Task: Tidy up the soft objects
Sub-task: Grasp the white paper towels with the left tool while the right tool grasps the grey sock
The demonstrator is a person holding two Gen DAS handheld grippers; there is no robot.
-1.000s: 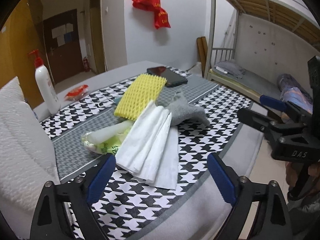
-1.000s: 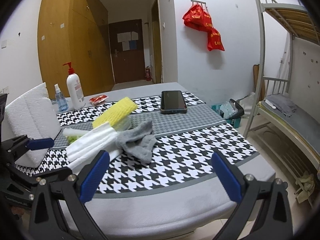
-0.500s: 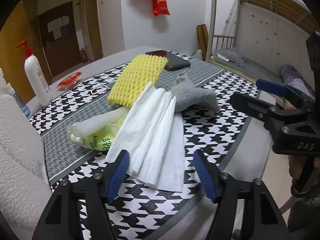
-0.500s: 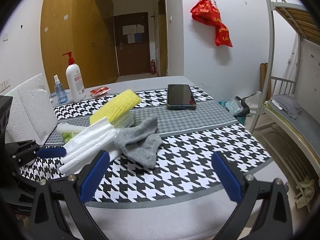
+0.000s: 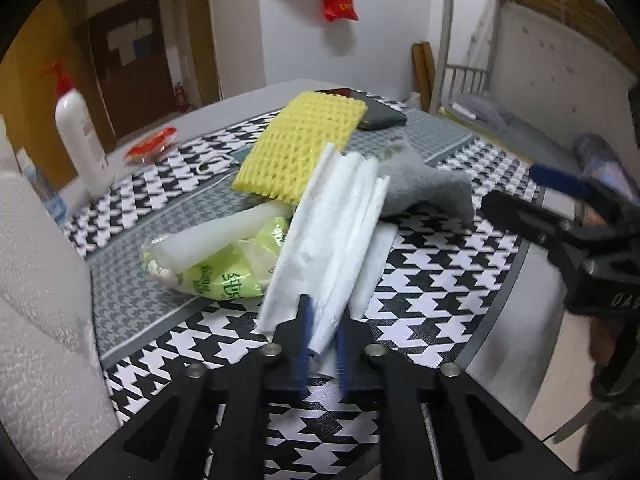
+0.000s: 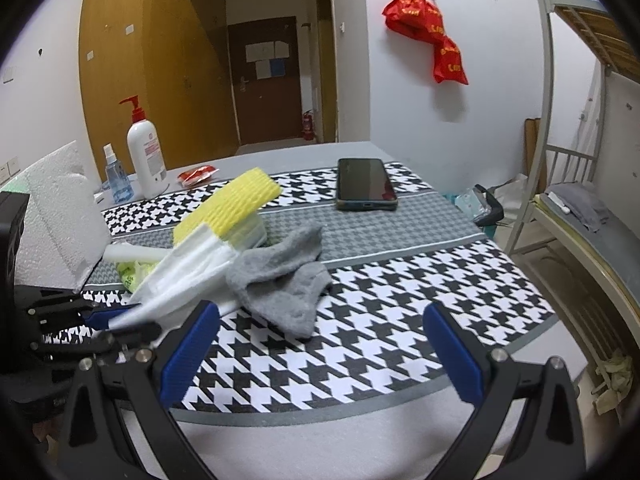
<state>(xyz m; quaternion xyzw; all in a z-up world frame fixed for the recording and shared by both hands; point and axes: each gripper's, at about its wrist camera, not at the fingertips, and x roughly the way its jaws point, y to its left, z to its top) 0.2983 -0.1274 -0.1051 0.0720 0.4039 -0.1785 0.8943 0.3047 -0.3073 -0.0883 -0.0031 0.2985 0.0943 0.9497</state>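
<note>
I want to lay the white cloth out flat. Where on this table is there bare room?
Bare houndstooth lies right of the grey sock, below the phone, up to the table front edge. It is crowded around the yellow foam net and green packet.

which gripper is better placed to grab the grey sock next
Right. The right gripper is open and empty, with the grey sock just ahead of it. The left gripper is shut on the white folded cloth.

It was a dormitory room: a metal bunk bed (image 6: 576, 184), wooden wardrobes (image 6: 156, 80) and a corridor door (image 6: 266, 80) showed it.
</note>
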